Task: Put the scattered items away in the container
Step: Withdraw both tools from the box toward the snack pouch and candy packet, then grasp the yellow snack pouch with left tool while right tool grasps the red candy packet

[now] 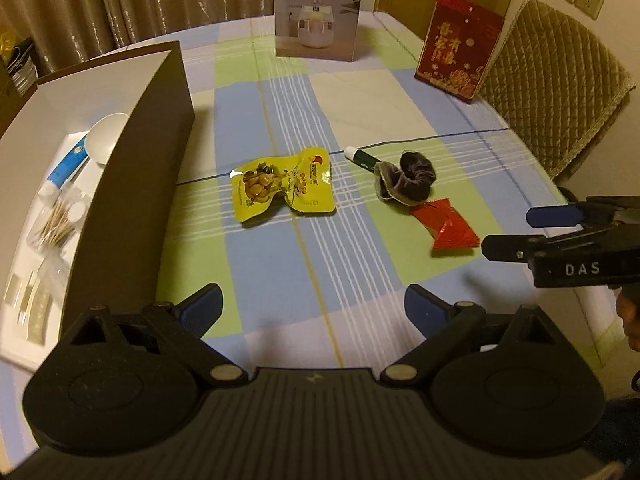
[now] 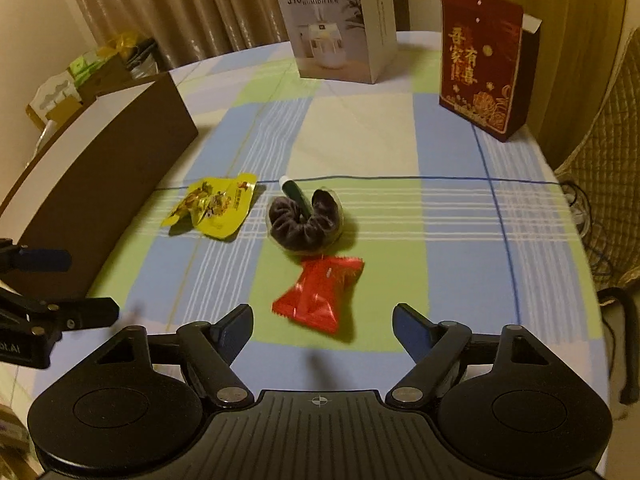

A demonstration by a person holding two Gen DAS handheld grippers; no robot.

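Observation:
On the checked tablecloth lie a yellow snack packet (image 1: pixel 282 184) (image 2: pixel 212 210), a dark scrunchie (image 1: pixel 408 178) (image 2: pixel 306 220) with a green white-capped tube (image 1: pixel 362 157) (image 2: pixel 294 192) poking out of it, and a red packet (image 1: pixel 448 226) (image 2: pixel 320 296). The brown container (image 1: pixel 132 184) (image 2: pixel 100 172) with a white inside stands at the left and holds a white spoon (image 1: pixel 106 136), a blue tube (image 1: pixel 66 168) and cotton swabs (image 1: pixel 56 228). My left gripper (image 1: pixel 314 306) (image 2: pixel 80 286) hovers open and empty beside the container. My right gripper (image 2: pixel 323 320) (image 1: pixel 516 232) is open, just short of the red packet.
A white humidifier box (image 1: pixel 318 12) (image 2: pixel 340 32) and a red gift bag (image 1: pixel 458 46) (image 2: pixel 480 60) stand at the far side of the table. A chair with a quilted cover (image 1: pixel 556 80) sits off the right edge. Curtains hang behind.

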